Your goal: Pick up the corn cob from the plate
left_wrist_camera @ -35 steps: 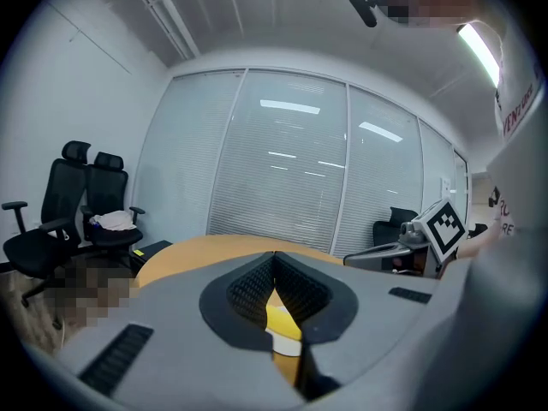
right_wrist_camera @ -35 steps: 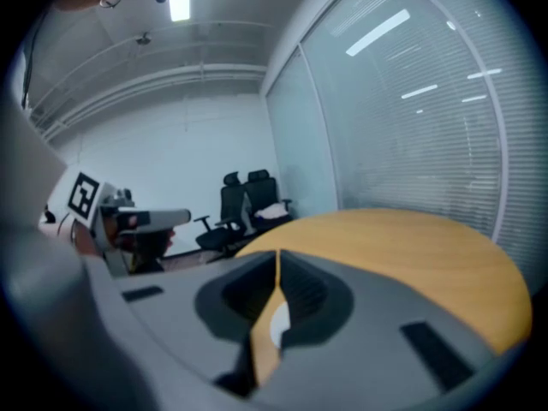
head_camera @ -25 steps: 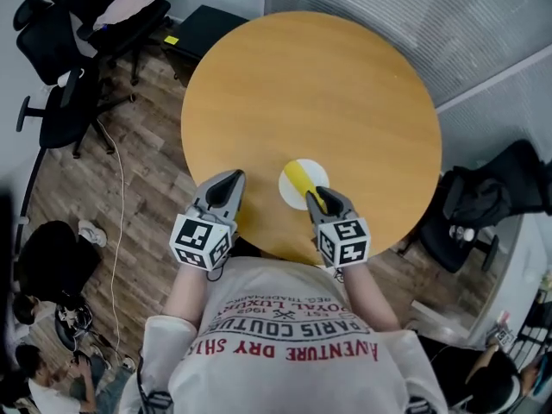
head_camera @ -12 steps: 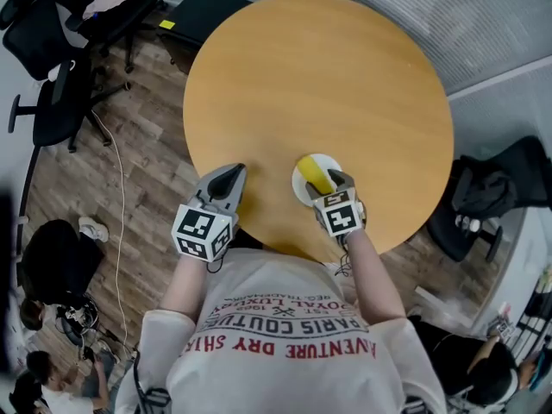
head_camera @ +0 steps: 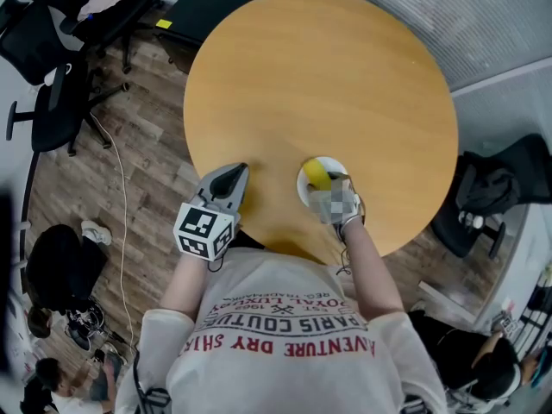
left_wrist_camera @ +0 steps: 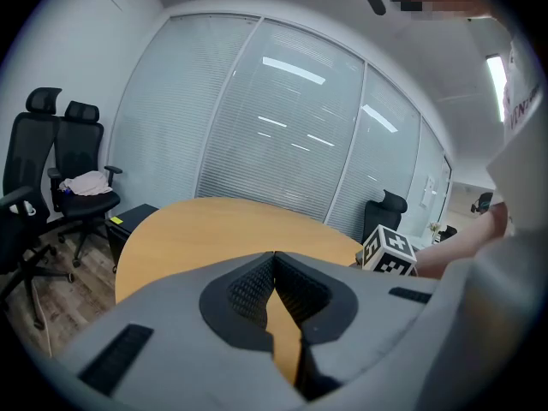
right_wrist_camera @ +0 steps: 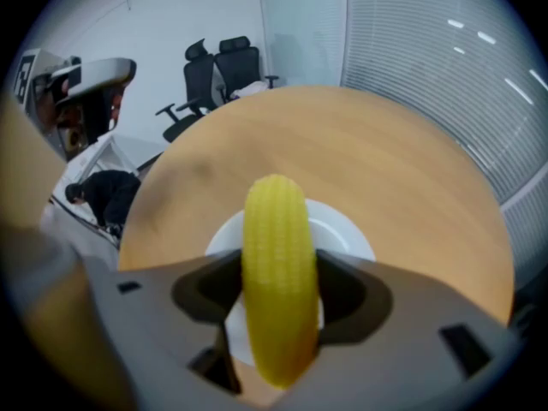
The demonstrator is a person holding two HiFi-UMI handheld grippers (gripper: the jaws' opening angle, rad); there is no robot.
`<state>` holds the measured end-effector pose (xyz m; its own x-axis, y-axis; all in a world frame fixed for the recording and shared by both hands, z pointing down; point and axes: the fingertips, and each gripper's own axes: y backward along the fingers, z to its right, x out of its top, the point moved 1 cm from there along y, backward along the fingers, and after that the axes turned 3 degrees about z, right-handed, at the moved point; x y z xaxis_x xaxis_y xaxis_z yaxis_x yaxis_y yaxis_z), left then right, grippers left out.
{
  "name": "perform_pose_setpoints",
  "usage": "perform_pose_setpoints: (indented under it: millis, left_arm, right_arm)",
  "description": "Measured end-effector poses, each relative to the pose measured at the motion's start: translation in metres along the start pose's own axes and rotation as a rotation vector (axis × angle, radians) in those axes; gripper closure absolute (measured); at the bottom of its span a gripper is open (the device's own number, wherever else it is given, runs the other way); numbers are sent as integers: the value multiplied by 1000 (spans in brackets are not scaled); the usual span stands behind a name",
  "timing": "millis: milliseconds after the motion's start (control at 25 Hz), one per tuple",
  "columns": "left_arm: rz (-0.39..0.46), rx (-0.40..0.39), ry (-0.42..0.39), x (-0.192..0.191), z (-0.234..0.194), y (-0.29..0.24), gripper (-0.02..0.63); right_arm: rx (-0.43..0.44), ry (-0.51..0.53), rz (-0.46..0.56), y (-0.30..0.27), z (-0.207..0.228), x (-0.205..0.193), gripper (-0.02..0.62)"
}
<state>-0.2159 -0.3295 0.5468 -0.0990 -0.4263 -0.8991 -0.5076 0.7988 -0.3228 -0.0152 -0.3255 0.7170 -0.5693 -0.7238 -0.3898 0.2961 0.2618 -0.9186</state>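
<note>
Now, corn cob: yellow, lying on the white plate, lengthwise between the jaws of the right gripper.
Plate: sits on the round wooden surface, near the edge closest to the person.
Right gripper: points steeply down over the plate. Its jaws have just been opening and stand wide open, one on each side of the cob, close to its flanks.
Left gripper: low over the near-left edge of the surface, well apart from the plate. Its jaws are closed tip to tip, with nothing between them.
</note>
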Motion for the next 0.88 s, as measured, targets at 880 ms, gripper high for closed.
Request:
perform_pose_setpoints:
  millis: [880]
  left_arm:
    - [26, -85, -76, 33, 14, -2, 571]
  right_arm:
    - [-18, -196, 320, 69, -2, 47, 328]
